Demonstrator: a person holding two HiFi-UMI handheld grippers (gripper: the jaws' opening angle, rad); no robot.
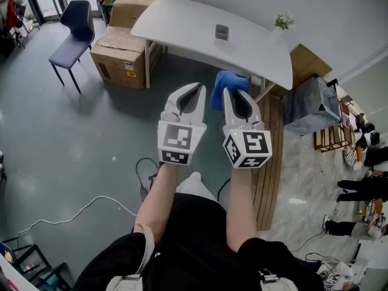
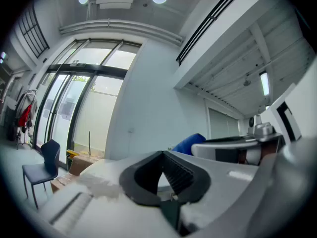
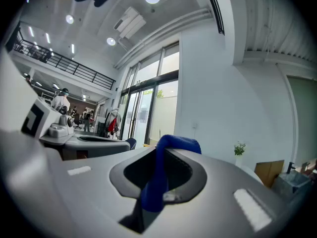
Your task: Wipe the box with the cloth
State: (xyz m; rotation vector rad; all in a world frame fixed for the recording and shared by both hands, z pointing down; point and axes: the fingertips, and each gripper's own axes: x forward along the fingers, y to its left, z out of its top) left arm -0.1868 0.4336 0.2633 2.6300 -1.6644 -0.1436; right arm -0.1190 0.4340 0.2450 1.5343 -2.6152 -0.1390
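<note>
A small grey box (image 1: 222, 32) stands on the white table (image 1: 182, 23) ahead of me. Both grippers are held level, side by side, short of the table and above the floor. My right gripper (image 1: 226, 93) (image 3: 168, 150) is shut on a blue cloth (image 1: 229, 83) (image 3: 159, 180), which sticks out past the tips and runs back between the jaws. My left gripper (image 1: 196, 90) (image 2: 163, 155) is shut with nothing in it. The left gripper view catches the cloth (image 2: 187, 142) beside it. The box does not show in either gripper view.
A small potted plant (image 1: 284, 22) stands on the table's right end. Cardboard boxes (image 1: 121, 53) and a dark blue chair (image 1: 74, 34) sit to the left of the table. A grey bin (image 1: 309, 105) is at the right. Cables (image 1: 79, 212) lie on the floor.
</note>
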